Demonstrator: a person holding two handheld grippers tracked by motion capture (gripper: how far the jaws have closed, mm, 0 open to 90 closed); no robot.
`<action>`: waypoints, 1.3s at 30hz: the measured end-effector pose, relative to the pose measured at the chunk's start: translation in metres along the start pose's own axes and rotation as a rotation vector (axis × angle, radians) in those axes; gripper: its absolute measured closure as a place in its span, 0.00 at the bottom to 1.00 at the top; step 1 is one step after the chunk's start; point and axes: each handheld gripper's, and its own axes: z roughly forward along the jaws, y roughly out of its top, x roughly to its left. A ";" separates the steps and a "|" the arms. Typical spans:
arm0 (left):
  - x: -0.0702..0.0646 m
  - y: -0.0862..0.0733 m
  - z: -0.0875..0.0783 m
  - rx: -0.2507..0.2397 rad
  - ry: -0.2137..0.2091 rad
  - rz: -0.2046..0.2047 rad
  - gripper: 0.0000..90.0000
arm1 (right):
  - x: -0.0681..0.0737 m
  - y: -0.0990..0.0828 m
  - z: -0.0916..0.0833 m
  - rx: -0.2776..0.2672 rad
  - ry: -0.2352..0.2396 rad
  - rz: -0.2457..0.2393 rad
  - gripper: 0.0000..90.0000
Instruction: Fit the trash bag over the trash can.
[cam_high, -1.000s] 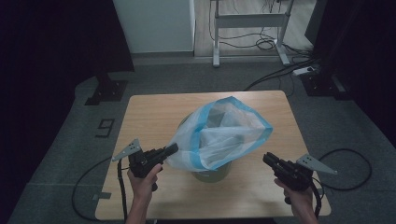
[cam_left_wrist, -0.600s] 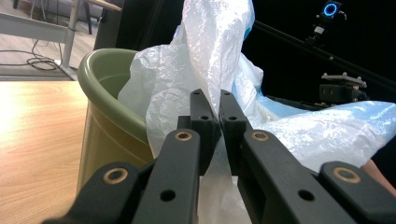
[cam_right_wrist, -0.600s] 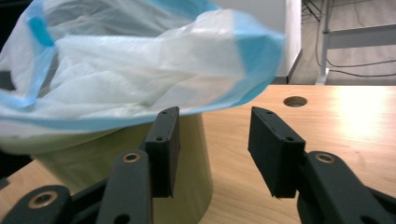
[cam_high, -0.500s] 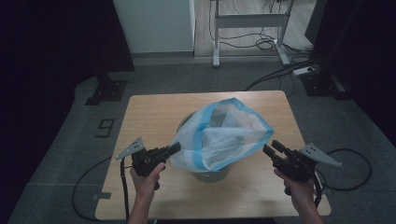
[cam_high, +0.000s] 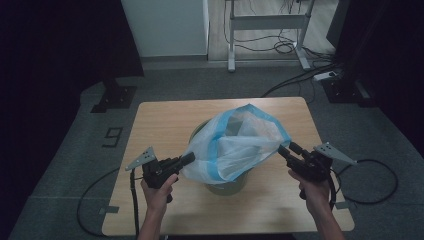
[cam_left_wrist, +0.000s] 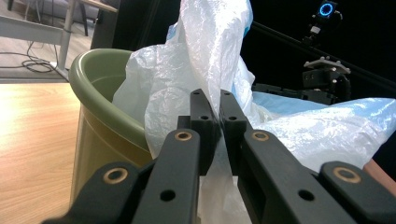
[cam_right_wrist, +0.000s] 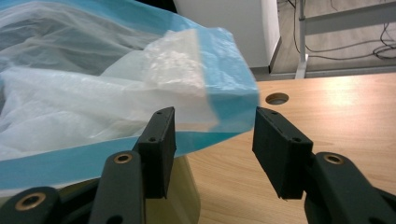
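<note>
From the high view we see a wooden table (cam_high: 165, 125) with a green bin (cam_high: 227, 186) standing near its middle, and a white plastic bag with a blue edge band (cam_high: 235, 145) spread over and above the bin's mouth. Our left gripper (cam_high: 186, 159) sits at the bag's left side, its tips touching the film. Our right gripper (cam_high: 284, 151) is at the bag's right corner, tips just beside the blue band; from this height we cannot tell whether they touch it. A cable trails from each gripper off the table edge toward the grey floor (cam_high: 75, 150).

In the left gripper view, the left gripper (cam_left_wrist: 218, 112) has its jaws pressed together with a fold of the white bag (cam_left_wrist: 205, 56) pinched between the pads, the film rising above them and hanging below. The green bin (cam_left_wrist: 100, 116) stands just left of the jaws, its rim under the draped bag. The right gripper (cam_left_wrist: 324, 81) appears farther off, dark and hard to read.

In the right gripper view, the right gripper (cam_right_wrist: 214, 140) has jaws that stand apart and have just been opening. The bag's blue corner (cam_right_wrist: 229, 93) lies above and slightly behind the gap, and neither pad presses on it. The bin (cam_right_wrist: 187, 196) shows below the left jaw, the table (cam_right_wrist: 336, 102) beyond.
</note>
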 end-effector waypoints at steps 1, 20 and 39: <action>0.000 0.000 0.000 -0.001 0.001 -0.002 0.96 | -0.002 0.001 -0.001 -0.004 -0.002 0.012 0.54; -0.004 -0.001 0.001 -0.015 -0.004 -0.002 0.96 | -0.002 0.005 0.005 -0.015 -0.025 -0.003 0.51; -0.002 -0.008 -0.005 -0.035 0.011 0.002 0.97 | 0.006 -0.004 0.001 0.004 0.075 -0.130 0.99</action>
